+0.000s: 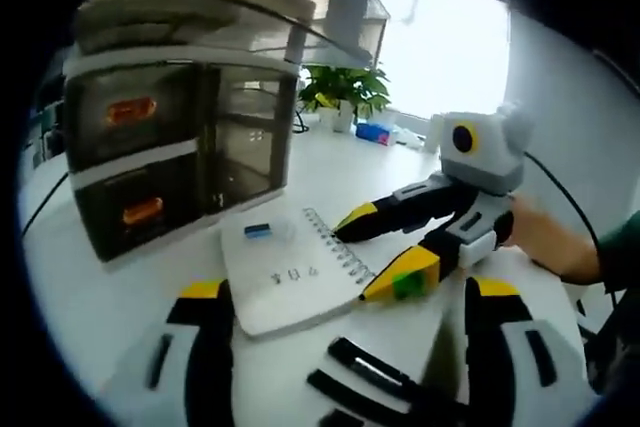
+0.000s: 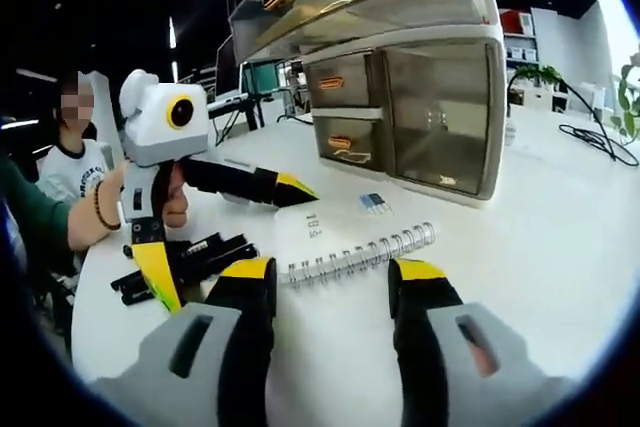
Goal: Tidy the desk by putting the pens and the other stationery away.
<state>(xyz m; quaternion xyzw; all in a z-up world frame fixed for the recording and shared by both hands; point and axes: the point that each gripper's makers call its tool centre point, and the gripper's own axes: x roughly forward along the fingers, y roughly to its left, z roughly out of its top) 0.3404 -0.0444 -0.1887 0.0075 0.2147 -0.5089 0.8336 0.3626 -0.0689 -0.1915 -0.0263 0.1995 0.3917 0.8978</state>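
A white spiral notebook [image 1: 290, 282] lies flat on the white desk [image 1: 90, 287], with a small blue item [image 1: 258, 231] on its far part. Several black pens [image 1: 370, 377] lie on the desk between the jaws of my left gripper [image 1: 348, 292], which is open. My right gripper [image 1: 362, 259] comes in from the right, open, its jaws either side of the notebook's wire spine. In the right gripper view, my right gripper [image 2: 332, 269] straddles the spiral notebook [image 2: 360, 255]. My left gripper [image 2: 232, 243] spans the black pens [image 2: 185, 257] and the notebook's edge. The blue item [image 2: 373, 202] lies beyond.
A translucent drawer unit [image 1: 180, 147] with orange handles stands just behind the notebook, also seen as the drawer unit [image 2: 420, 117]. A potted plant [image 1: 345, 92] and a blue box [image 1: 375, 132] are at the desk's far side. A cable [image 2: 590, 137] runs at right. A person [image 2: 70, 162] sits at left.
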